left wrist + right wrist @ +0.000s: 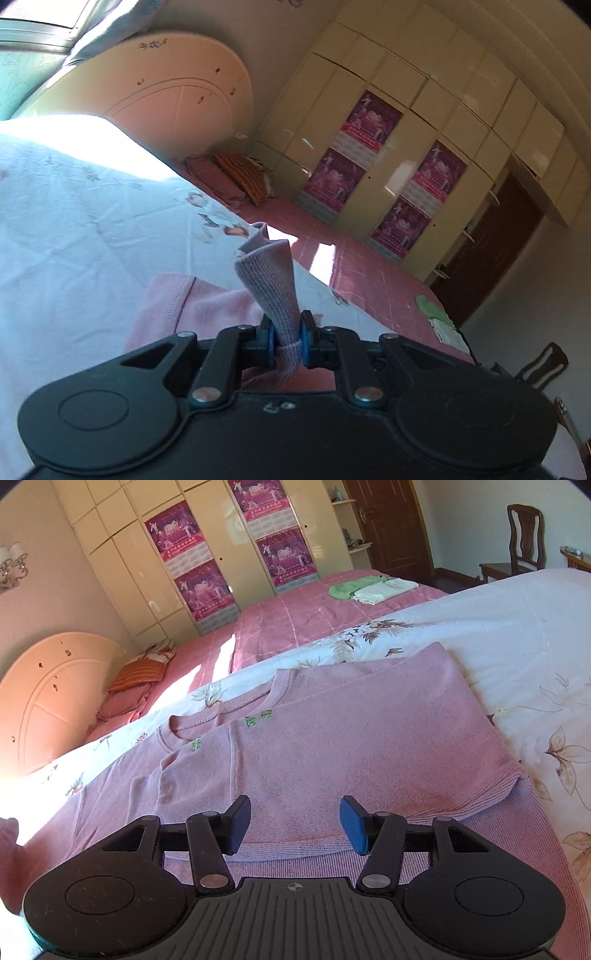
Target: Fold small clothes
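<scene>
A pink knit sweater (332, 746) lies flat on a white floral quilt (498, 635), neckline toward the far left, its right side folded over the body. My right gripper (293, 821) is open and empty, hovering just above the sweater's near hem. My left gripper (287, 338) is shut on a ribbed sleeve cuff (269, 277) of the sweater, which sticks up between its blue pads; more pink fabric (184, 306) lies beneath it on the quilt (74, 221).
A pink checked bedspread (295, 616) lies beyond the quilt, with folded green and white cloths (369, 587) and an orange striped pillow (140, 674) on it. A cream headboard (55, 701), wardrobes with posters (192, 565), a brown door (388, 524) and a wooden chair (521, 542) surround the bed.
</scene>
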Tool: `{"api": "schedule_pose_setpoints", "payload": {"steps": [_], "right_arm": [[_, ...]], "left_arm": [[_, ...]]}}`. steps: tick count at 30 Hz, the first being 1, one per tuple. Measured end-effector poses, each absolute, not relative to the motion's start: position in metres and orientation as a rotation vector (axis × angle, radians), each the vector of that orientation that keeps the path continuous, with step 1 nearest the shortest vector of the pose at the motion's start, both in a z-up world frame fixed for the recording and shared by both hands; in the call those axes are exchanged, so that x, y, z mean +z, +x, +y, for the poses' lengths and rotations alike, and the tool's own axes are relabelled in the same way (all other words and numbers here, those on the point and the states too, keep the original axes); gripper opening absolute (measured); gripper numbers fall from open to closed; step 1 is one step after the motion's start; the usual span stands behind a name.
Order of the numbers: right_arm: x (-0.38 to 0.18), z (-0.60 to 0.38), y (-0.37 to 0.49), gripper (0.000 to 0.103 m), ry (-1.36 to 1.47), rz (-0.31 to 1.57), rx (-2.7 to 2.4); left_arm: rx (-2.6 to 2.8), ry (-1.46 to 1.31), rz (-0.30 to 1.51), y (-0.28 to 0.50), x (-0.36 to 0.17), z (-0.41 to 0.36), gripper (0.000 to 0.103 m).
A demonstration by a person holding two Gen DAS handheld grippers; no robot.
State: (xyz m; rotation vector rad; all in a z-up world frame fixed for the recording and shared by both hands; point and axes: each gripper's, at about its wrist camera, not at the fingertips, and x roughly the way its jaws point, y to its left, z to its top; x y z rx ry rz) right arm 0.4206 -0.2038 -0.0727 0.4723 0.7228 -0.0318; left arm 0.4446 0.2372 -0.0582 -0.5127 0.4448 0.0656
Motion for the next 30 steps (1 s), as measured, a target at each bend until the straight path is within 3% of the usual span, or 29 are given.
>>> {"api": "schedule_pose_setpoints", "payload": {"steps": [11, 13, 14, 16, 25, 30], "right_arm": [[-0.067, -0.215, 0.416, 0.054, 0.589, 0.706, 0.029], [-0.067, -0.212, 0.418, 0.054, 0.618, 0.710, 0.056], [-0.068, -0.209, 0.420, 0.054, 0.628, 0.712, 0.071], [-0.067, -0.203, 0.423, 0.054, 0.645, 0.712, 0.110], [-0.088, -0.150, 0.454, 0.054, 0.730, 0.762, 0.295], [-0.103, -0.126, 0.473, 0.054, 0.713, 0.799, 0.303]], "left_arm": [[-0.258, -0.180, 0.683, 0.503, -0.104, 0.038, 0.013], [-0.275, -0.137, 0.763, 0.509, -0.126, 0.023, 0.024], [-0.275, -0.119, 0.739, 0.507, -0.129, 0.021, 0.028], [-0.316, -0.139, 0.734, 0.496, -0.123, 0.021, 0.053], [-0.019, -0.166, 0.628, 0.391, -0.097, 0.121, 0.057], [0.062, -0.177, 0.719, 0.382, -0.114, 0.163, 0.056]]}}
